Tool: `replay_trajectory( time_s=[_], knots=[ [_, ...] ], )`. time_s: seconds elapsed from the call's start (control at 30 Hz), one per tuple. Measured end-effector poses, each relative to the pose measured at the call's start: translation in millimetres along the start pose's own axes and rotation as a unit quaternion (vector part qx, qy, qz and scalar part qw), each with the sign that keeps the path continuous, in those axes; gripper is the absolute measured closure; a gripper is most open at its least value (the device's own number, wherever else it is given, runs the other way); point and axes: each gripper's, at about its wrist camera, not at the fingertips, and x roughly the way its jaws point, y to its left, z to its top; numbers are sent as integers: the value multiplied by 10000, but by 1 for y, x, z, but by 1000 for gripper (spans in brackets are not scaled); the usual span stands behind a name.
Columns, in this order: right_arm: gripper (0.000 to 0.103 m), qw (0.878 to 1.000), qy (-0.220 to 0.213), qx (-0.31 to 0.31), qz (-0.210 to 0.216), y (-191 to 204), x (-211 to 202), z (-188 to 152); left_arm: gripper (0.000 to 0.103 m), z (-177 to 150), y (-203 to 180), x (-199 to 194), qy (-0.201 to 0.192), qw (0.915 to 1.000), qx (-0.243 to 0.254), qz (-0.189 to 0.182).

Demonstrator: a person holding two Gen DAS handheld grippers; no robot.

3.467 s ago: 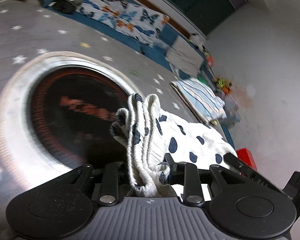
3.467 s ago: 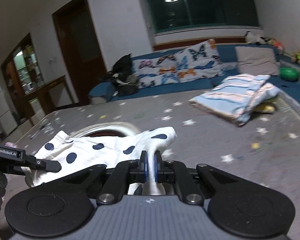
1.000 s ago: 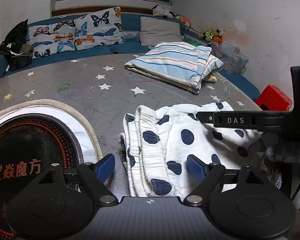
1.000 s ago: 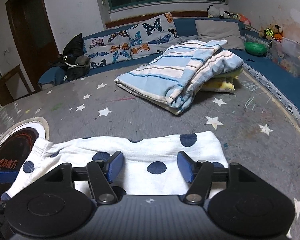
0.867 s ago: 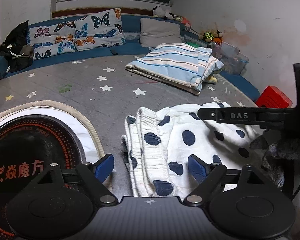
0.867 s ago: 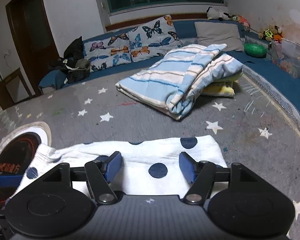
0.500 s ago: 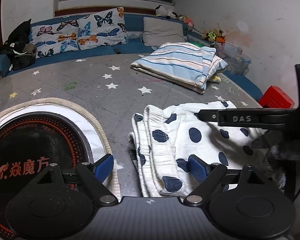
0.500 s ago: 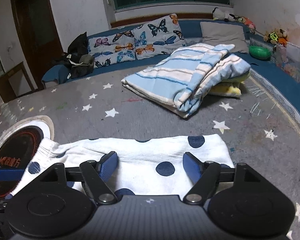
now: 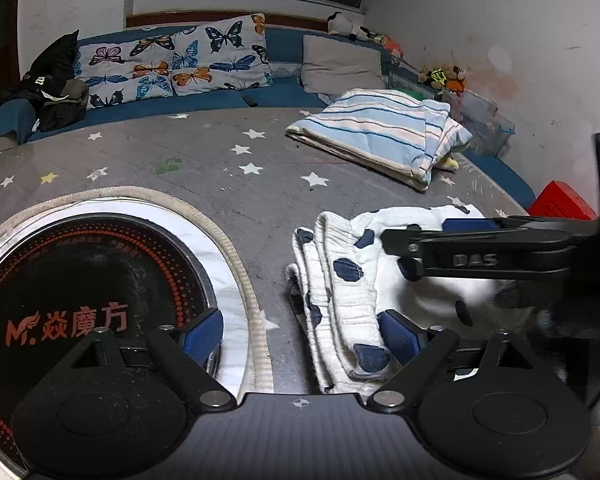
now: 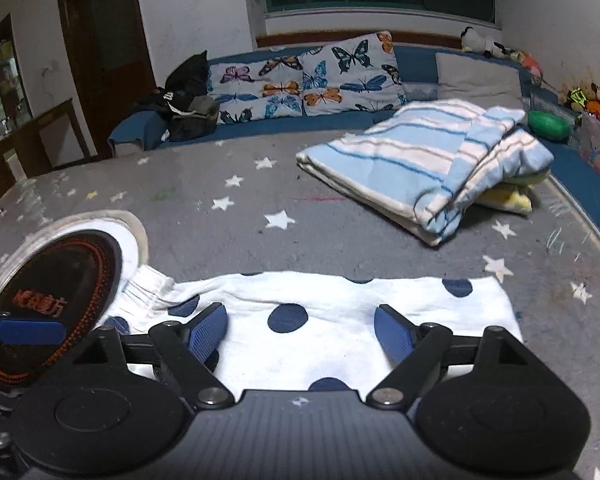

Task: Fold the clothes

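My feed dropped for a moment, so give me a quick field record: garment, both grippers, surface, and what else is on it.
garment: white polka-dot garment, lying folded flat on the table
left gripper: open, jaws opening, elastic waistband end between the fingers, not pressed
right gripper: open, jaws opening, over the garment's middle, not pressed
surface: grey star-print table
other items: folded striped blanket at the far right; round black cooktop left of the garment
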Motion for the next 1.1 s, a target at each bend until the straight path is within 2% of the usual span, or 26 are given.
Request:
replay_trajectory(
  time_s=[0.17, 0.5, 0.8, 0.97, 1.1],
  knots=[
    [20, 9999, -109, -113, 54, -3, -36, -11, 14, -1, 2, -4, -54, 10000, -45, 12],
    [23, 9991, -280, 274, -156, -24, -97, -68, 14, -9, -1, -7, -40, 10000, 29, 52],
    [24, 9981, -156, 582, -161, -44, -107, -101, 13, -13, -1, -4, 19, 9999, 81, 135],
    [23, 9976, -418, 528, -175, -43, -123, -95, 13, -13, -1, -5, 1, 9999, 49, 146],
    [23, 9972, -323, 645, -207, -49, -115, -98, 13, -14, -1, -7, 3, 9999, 42, 123]
  ],
)
